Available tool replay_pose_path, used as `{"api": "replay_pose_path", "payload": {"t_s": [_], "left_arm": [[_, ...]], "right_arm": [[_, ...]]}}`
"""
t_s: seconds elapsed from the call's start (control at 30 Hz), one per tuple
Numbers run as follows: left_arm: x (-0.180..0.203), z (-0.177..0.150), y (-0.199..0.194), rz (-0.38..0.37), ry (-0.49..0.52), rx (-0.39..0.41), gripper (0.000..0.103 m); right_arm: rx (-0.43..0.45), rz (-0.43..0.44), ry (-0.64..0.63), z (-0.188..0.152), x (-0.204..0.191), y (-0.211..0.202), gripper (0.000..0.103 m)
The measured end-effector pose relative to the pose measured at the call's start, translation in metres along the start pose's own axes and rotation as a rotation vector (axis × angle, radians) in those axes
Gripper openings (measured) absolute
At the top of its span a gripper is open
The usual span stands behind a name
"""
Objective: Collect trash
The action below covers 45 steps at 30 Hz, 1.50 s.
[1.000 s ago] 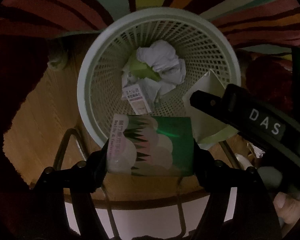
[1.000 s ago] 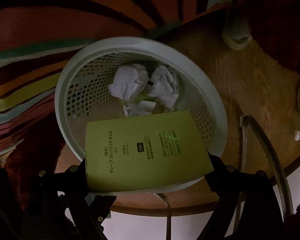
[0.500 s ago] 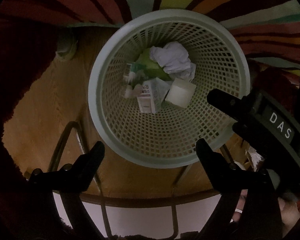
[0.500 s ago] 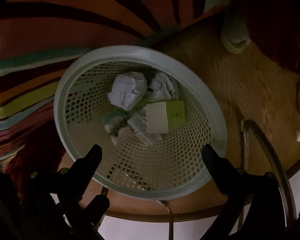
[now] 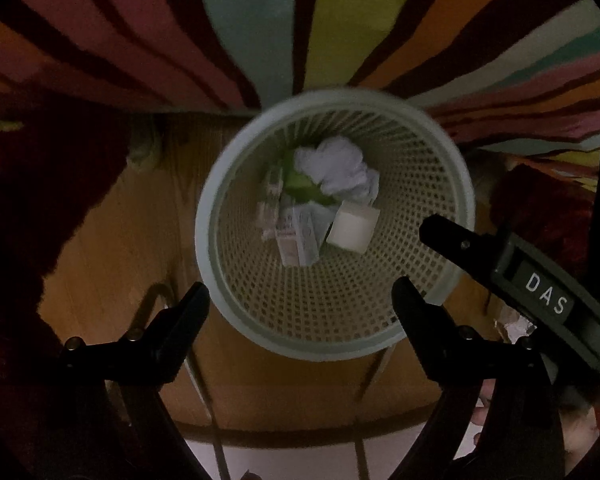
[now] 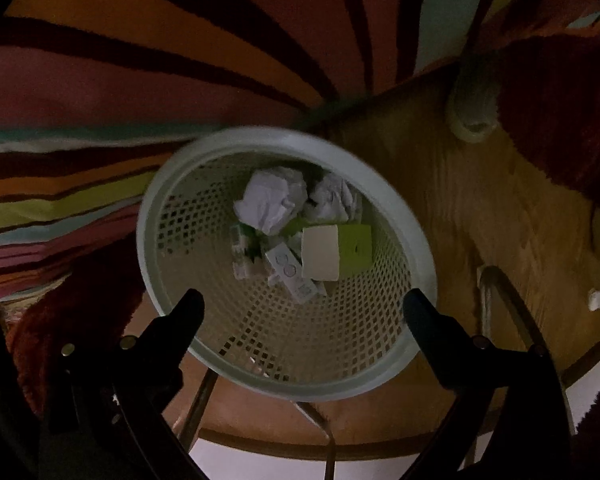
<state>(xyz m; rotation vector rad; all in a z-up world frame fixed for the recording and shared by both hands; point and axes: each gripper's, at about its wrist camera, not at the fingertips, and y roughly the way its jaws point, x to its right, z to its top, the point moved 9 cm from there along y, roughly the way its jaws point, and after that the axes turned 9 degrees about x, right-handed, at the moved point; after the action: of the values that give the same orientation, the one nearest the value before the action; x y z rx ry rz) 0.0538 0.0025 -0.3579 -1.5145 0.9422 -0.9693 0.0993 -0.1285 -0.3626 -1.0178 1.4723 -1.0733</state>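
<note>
Above the mesh bin [image 5: 440,184], both hand-held grippers, left [image 5: 300,300] and right [image 6: 304,308], gape empty.

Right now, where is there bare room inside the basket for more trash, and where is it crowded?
Free: the basket floor on the near side, below both open grippers, left gripper and right gripper. Crowded: the far side, with crumpled paper, the green box and small cartons.

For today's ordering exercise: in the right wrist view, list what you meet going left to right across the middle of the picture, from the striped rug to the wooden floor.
Striped rug → basket near rim → crumpled white paper → green and white box → wooden floor.
</note>
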Motion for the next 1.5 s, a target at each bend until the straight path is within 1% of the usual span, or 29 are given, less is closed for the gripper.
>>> {"api": "replay_pose_path", "payload": {"t_s": [0.27, 0.5, 0.6, 0.8, 1.07, 1.17, 1.27, 1.37, 1.5], "left_arm": [[0.001, 0.021, -0.031, 0.022, 0.066, 0.147, 0.090], [0.002, 0.033, -0.065, 0.019, 0.127, 0.275, 0.090], [0.004, 0.036, -0.080, 0.029, 0.154, 0.334, 0.090], [0.005, 0.042, -0.111, 0.047, 0.199, 0.463, 0.090], [0.016, 0.038, -0.159, 0.010, 0.235, 0.628, 0.090], [0.021, 0.034, -0.174, 0.010, 0.251, 0.682, 0.090], [0.027, 0.029, -0.191, 0.016, 0.276, 0.733, 0.090], [0.031, 0.026, -0.204, 0.022, 0.287, 0.768, 0.090], [0.035, 0.024, -0.224, -0.014, 0.272, 0.801, 0.090]], "right_arm": [[0.123, 0.018, -0.051, 0.014, -0.005, -0.037, 0.095], [0.210, 0.055, -0.124, 0.020, -0.020, -0.076, 0.095], [0.279, 0.045, -0.174, 0.024, -0.024, -0.101, 0.095], [0.403, 0.027, -0.237, 0.031, -0.028, -0.137, 0.095], [0.566, 0.033, -0.318, 0.029, -0.038, -0.182, 0.095], [0.643, 0.032, -0.347, 0.028, -0.043, -0.202, 0.095], [0.695, 0.046, -0.357, 0.027, -0.046, -0.217, 0.095], [0.733, 0.055, -0.369, 0.026, -0.050, -0.224, 0.095], [0.776, 0.068, -0.393, 0.022, -0.058, -0.238, 0.095]]}}
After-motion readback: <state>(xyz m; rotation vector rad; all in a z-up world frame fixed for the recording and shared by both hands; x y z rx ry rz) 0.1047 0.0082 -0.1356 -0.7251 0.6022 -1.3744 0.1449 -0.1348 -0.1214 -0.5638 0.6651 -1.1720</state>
